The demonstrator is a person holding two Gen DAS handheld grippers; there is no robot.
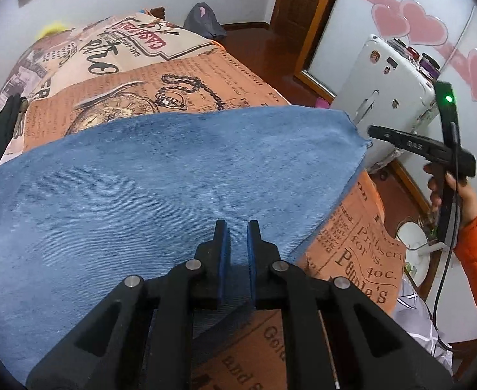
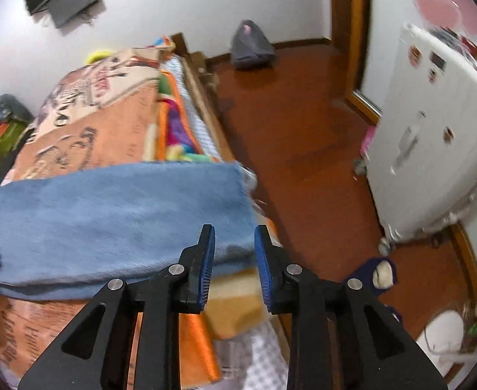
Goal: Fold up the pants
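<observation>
Left wrist view: pants (image 1: pixel 160 175) lie flat on bed cover (image 1: pixel 225 78), both grippers hovering, nothing gripped.

Detail: blue denim spreads across the orange newsprint-pattern cover, w/ its near edge under the left gripper (image 1: pixel 238 227); jaws set narrow, a slim gap between the blue pads, no fabric between them. Right gripper (image 2: pixel 234 230) sits at the denim's right end near the bed edge; jaws set wider, pads apart, fabric seen behind the gap, not pinched. In left wrist view the same right gripper (image 1: pixel 373 131) appears beside the denim's far right corner, held by a hand (image 1: pixel 449 191) in an orange sleeve; contact w/ the cloth cannot be told there. White cabinet (image 2: pixel 433 149) stands on the red-brown floor (image 2: pixel 303 136), well apart from the bed. Right wrist view is motion-blurred.
</observation>
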